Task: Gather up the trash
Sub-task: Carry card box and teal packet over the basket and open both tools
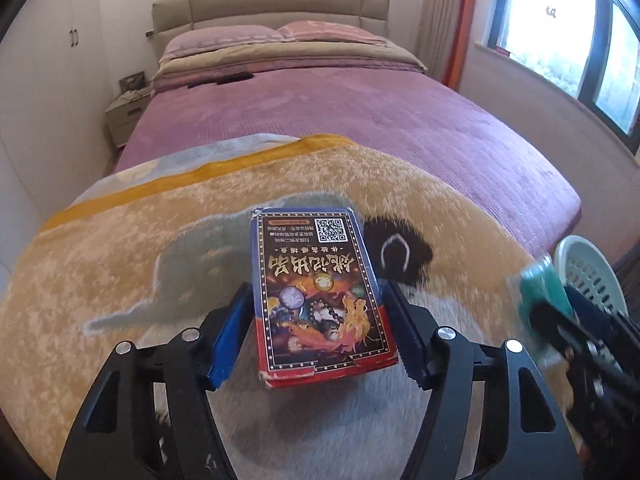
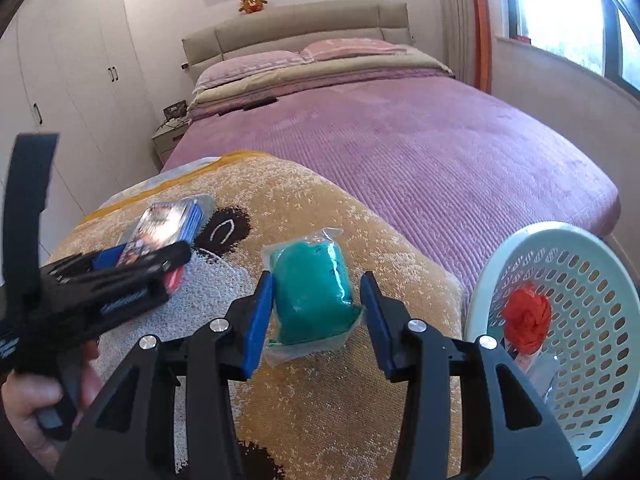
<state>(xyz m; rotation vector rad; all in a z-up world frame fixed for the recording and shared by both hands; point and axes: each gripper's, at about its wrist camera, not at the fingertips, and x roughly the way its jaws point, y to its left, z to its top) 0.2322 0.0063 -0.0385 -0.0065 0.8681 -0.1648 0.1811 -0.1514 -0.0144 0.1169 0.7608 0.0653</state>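
Blue-padded fingers of the left gripper (image 1: 318,320) stand apart on either side of a printed card box (image 1: 320,296) lying on the orange blanket (image 1: 120,240) at the near end of the bed (image 1: 360,120). To its right, the right gripper (image 2: 316,320) is spread around a green packet (image 2: 310,300), left pad touching it, right pad just off. A white basket (image 2: 600,280) at the far right holds a red wad (image 2: 526,316).

A bedroom in daylight. A wide bed (image 2: 420,152) with a purple ribbed cover fills the middle, two pink pillows (image 2: 304,56) against a padded beige headboard (image 2: 296,26). White wardrobes (image 2: 68,80) line the left wall, a small nightstand (image 1: 122,114) beside them. On the right, a bright window (image 1: 560,28) above a pale ledge, with an orange curtain edge (image 2: 480,20). An orange plush toy (image 2: 253,4) sits on the headboard.
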